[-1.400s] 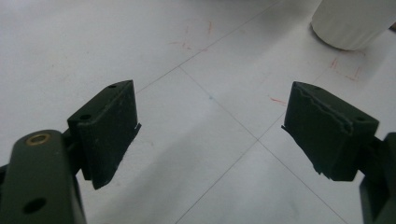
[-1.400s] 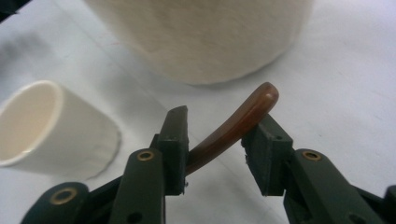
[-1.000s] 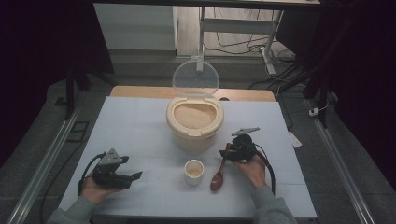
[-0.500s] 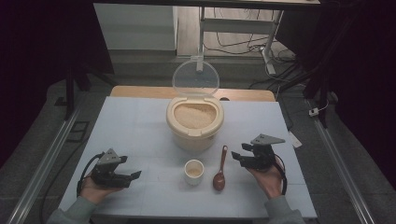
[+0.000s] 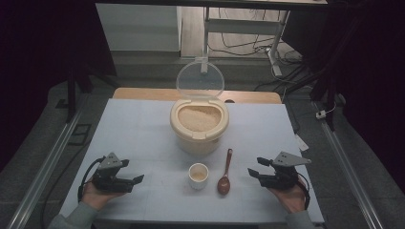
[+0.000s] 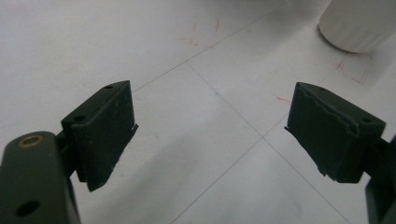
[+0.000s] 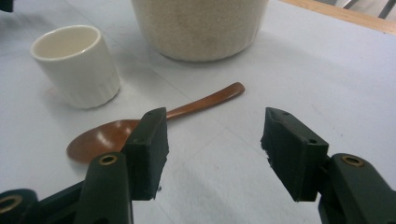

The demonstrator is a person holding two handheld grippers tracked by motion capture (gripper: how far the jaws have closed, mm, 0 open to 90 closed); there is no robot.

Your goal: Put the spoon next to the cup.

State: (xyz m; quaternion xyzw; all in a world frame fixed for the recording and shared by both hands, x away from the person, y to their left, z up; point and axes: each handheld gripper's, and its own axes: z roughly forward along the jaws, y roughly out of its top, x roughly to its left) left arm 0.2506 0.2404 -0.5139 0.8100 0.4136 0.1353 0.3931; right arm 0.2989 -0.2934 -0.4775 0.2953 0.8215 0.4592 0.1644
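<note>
Though glossy, brown wooden spoon (image 5: 225, 172), bowl upward

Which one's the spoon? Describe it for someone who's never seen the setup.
Start at the big cream rice bin with the raised clear lid, mid-table. Just in front of it stands a small white cup; the spoon lies flat to the cup's right. It's the only brown, glossy, long-handled thing there, bowl toward the person.

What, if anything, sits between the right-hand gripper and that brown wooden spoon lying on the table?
Nothing visible does. The right gripper, jaws open, rests just right of the brown wooden spoon, with bare white table between them. The small white cup stands on the spoon's far side.
</note>
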